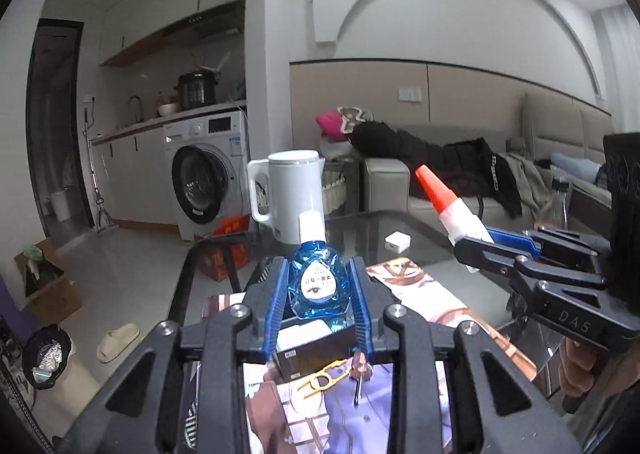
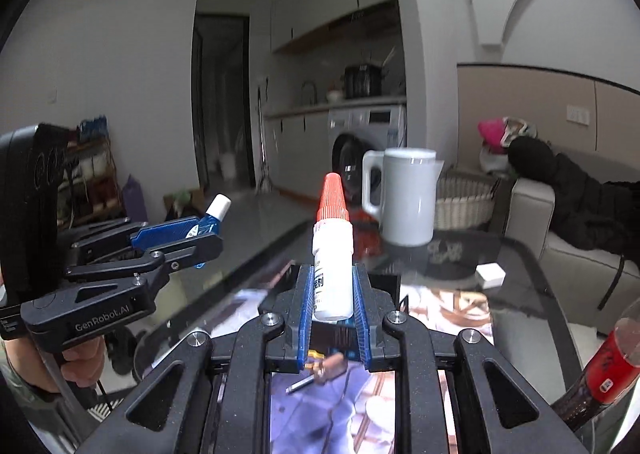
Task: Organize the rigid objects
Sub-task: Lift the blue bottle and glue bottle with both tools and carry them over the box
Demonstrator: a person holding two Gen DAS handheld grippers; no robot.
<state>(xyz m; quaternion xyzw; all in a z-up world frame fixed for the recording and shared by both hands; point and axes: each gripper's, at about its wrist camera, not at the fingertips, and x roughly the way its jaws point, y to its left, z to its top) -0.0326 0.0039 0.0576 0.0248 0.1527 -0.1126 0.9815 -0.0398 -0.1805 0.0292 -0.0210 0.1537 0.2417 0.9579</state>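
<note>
- Eye-drop bottle (image 1: 319, 286), blue, white-capped: sitting upright between the blue pads of the left gripper (image 1: 320, 300), which is pinching it at the body, raised above the glass table (image 1: 432, 238).
- Glue bottle (image 2: 333, 258), white with an orange cone cap: standing upright in the right gripper (image 2: 333, 304), jaws pressed in on its lower body, likewise raised over the table.
- Black box (image 1: 316, 354): lying below the left gripper, partly covered by it; contents not readable.
- Yellow tool (image 1: 320, 378) and small copper-coloured piece (image 1: 360, 364): lying on the printed mat (image 1: 424, 286) just beside the box; what they are is hard to tell.
- White kettle (image 1: 290, 195), small white block (image 1: 398, 242), dark bottle (image 2: 608, 366): standing farther out; the dark bottle is cut off at the picture edge.
- Risk: the drop bottle's rounded, slick body may be slipping or twisting in the pads if swung quickly.
- Risk: the glue bottle is being gripped low, so it could be tipping forward.
- Risk: the two grippers are working near each other and could be knocking together.
- Hidden: no bin or tray for sorting is showing.
</note>
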